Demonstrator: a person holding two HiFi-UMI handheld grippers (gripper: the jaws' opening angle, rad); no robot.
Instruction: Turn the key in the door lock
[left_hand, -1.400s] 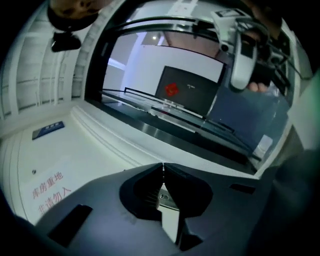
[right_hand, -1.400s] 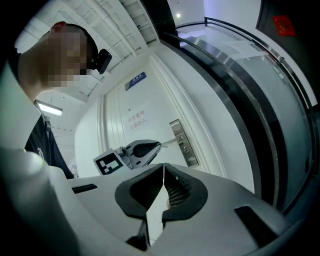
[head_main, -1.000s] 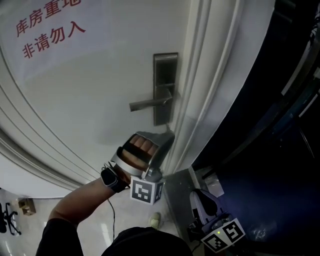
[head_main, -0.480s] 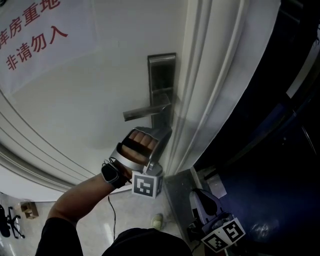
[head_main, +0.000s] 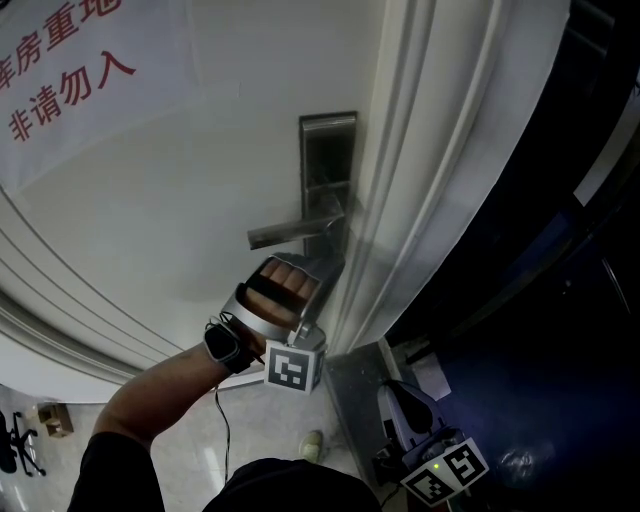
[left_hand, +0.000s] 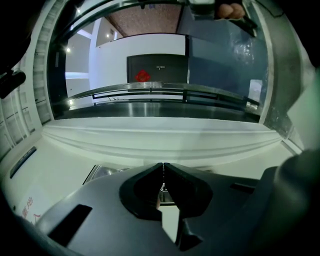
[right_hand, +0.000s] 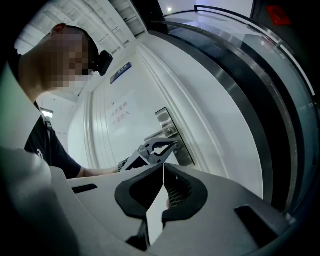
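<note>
A grey lock plate (head_main: 328, 165) with a lever handle (head_main: 290, 232) sits near the edge of the white door (head_main: 180, 200). My left gripper (head_main: 335, 264) points up at the plate's lower end, just under the lever. In the left gripper view its jaws (left_hand: 162, 170) are shut, with a sliver of the metal key (left_hand: 163, 189) showing in the slit behind the tips and the lock plate (left_hand: 105, 172) right beyond. The keyhole itself is hidden. My right gripper (head_main: 398, 405) hangs low at the lower right, shut and empty (right_hand: 164, 170), looking towards the lock plate (right_hand: 172, 135).
A white sheet with red characters (head_main: 70, 80) hangs on the door's upper left. The moulded door frame (head_main: 420, 200) runs beside the lock, with a dark glass wall (head_main: 560, 250) to its right. Pale floor (head_main: 40, 420) shows at the lower left.
My left gripper has risen a little towards the lower end of the lock plate, closing the gap under the lever. The right gripper has stayed low.
</note>
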